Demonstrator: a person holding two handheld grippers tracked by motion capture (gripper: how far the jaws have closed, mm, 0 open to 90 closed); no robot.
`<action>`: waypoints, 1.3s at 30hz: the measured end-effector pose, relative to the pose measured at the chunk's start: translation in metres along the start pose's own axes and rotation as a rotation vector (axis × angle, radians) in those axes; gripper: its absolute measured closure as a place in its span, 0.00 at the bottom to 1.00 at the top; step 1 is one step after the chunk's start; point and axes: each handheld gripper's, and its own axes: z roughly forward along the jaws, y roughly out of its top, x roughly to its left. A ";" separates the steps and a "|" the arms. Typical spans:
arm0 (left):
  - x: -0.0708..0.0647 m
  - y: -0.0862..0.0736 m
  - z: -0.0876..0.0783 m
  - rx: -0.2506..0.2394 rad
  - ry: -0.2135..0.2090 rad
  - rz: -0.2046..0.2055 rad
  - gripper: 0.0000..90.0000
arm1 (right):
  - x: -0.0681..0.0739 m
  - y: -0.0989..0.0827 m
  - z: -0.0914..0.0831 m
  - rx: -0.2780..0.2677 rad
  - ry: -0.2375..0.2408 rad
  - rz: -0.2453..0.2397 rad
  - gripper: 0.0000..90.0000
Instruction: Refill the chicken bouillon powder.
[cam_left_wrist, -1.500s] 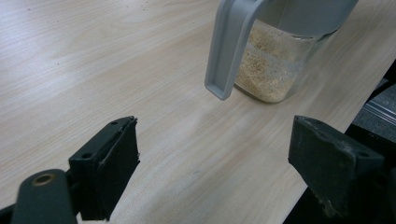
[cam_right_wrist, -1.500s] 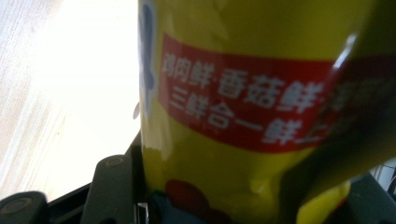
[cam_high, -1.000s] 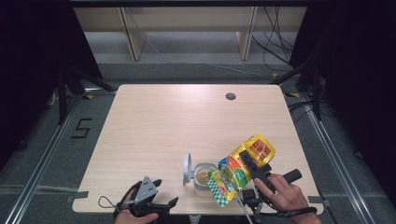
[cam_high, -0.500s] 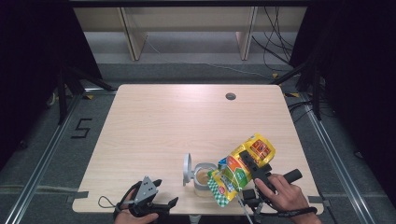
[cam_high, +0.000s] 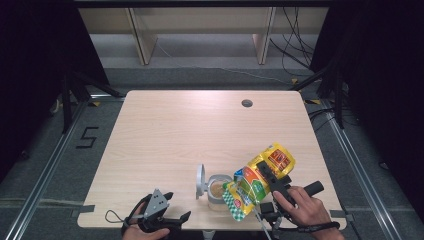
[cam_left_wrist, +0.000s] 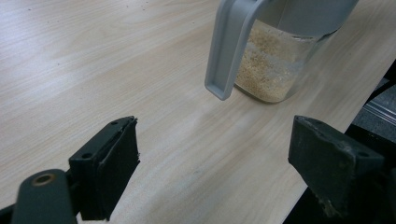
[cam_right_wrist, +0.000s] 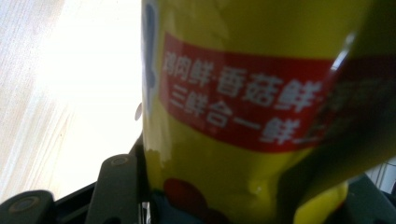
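Yellow pouch (cam_high: 262, 175) was clamped in right gripper (cam_high: 270, 181), tilted mouth-down over open jar (cam_high: 218, 188) near table (cam_high: 190, 130) front edge. Jar was seen partly filled with granules; lid (cam_high: 200, 180) flipped up. Left gripper (cam_high: 159, 212) was parked spread, empty. Pour judged mid-way; closing lid left.

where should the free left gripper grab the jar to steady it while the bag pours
Grip the clear glass body of the jar, low, below the grey collar. Come from the jar's left, where the left gripper waits open with bare table between. The open lid stands upright on that side, so pass beneath it. The yellow bag in the right gripper blocks the right side and the mouth.
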 end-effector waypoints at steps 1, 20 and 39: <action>0.000 0.000 0.000 0.000 0.000 0.001 0.17 | 0.000 0.000 0.000 0.000 0.000 0.001 0.53; 0.000 0.000 0.000 0.004 0.003 0.004 0.17 | -0.003 -0.001 0.000 -0.011 -0.006 -0.021 0.53; 0.000 0.000 0.000 0.001 0.000 0.001 0.17 | -0.002 -0.001 0.000 -0.005 0.000 -0.005 0.53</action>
